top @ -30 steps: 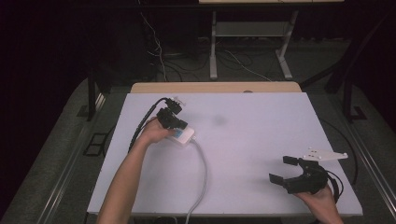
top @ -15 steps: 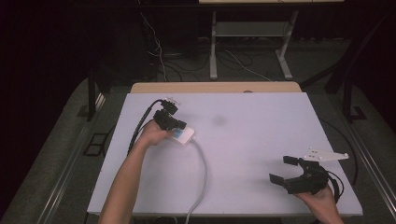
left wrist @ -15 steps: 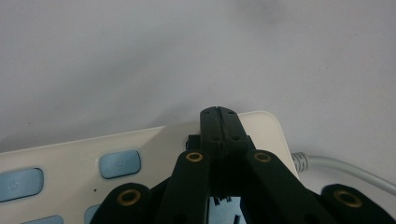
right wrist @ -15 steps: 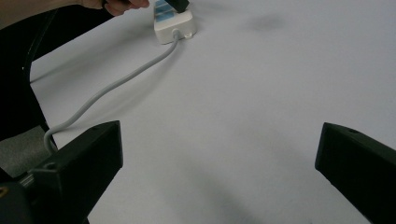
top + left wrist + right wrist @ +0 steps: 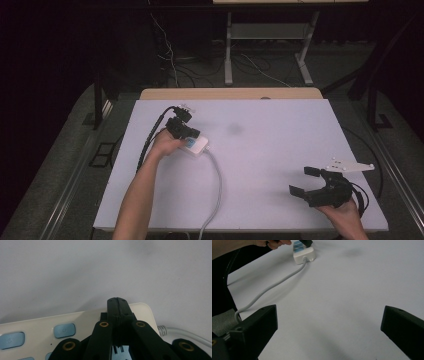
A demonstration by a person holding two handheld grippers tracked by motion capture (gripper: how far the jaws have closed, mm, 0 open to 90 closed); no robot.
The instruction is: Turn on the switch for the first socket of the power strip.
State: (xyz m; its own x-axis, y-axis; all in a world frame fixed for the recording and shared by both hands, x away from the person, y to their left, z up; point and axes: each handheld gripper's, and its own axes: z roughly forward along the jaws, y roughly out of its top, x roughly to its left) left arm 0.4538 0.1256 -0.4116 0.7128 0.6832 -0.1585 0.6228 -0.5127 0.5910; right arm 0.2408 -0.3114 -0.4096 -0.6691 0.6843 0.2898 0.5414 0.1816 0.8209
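On the surface [image 5: 280, 150], left of centre, lies a power strip [image 5: 82, 322]; the left gripper [image 5: 117, 302], jaws closed and empty, hovers directly over its buttons. The right gripper [image 5: 306, 180] waits wide open, well apart.

Both hand-held grippers black: left [image 5: 186, 131] w/ brass-ringed screws, black cable; right [image 5: 306, 181] w/ grey triangular plate. Forearms bare.

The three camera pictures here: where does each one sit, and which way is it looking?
High view: above the table's near side, looking forward and down; both forearms and grippers show.
Left gripper view: on the left gripper, shut jaws over the power strip.
Right gripper view: on the right gripper, open, facing across the table.
Shared: power strip and its grey cable.
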